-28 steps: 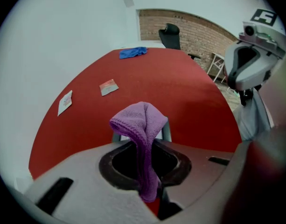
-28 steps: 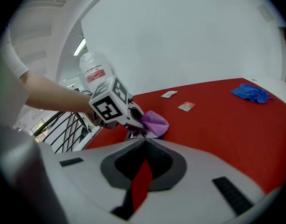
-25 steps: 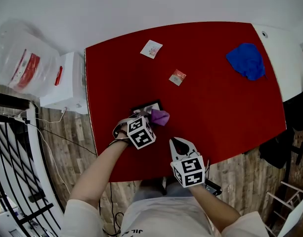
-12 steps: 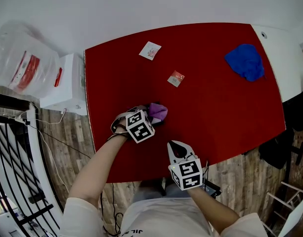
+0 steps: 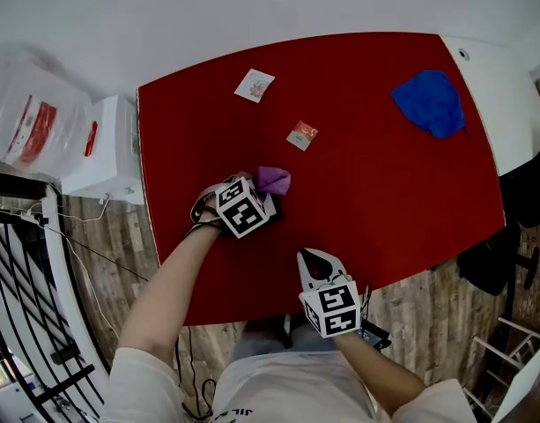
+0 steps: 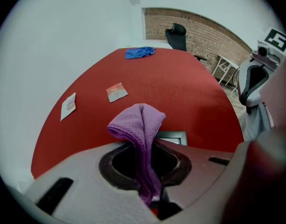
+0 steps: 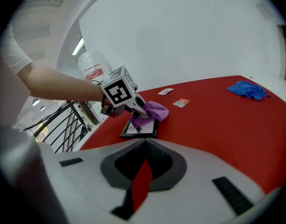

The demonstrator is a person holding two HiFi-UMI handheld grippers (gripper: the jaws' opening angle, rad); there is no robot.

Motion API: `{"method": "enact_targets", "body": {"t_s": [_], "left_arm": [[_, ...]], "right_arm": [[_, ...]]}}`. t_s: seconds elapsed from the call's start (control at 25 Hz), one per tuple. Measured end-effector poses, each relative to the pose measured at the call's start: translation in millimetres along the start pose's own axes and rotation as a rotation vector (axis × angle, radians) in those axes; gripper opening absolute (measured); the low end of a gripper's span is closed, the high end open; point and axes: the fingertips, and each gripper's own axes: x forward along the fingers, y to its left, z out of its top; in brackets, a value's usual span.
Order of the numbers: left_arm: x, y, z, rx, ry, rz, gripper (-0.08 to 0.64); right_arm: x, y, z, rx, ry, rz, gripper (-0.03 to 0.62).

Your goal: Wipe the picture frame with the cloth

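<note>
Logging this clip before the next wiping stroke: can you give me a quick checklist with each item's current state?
1. Purple cloth clamped in the left gripper: ok.
2. Cloth resting on the picture frame: ok, as the right gripper view shows it.
3. Frame lying flat on the red table: ok.
4. Right gripper steadying the frame: not ok; it is shut, empty and apart from the frame.
5. Frame surface clean: cannot tell.
</note>
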Motion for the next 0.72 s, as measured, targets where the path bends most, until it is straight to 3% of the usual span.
{"method": "enact_targets", "body": {"t_s": [0.24, 0.4, 0.72], "left_arm": [[6, -55, -7, 0.059, 0.022, -0.055, 0.057], [4, -78, -11, 0.072, 0.012, -0.042, 0.057], [-3, -55, -5, 0.062, 0.001, -0.010, 0.057]], "right_arm": [[4, 5, 3, -0.016, -0.004, 0.024, 0.003], [6, 14, 5, -0.026, -0.005, 0.044, 0.003], [6, 19, 3, -0.030, 0.001, 0.052, 0.003]]}}
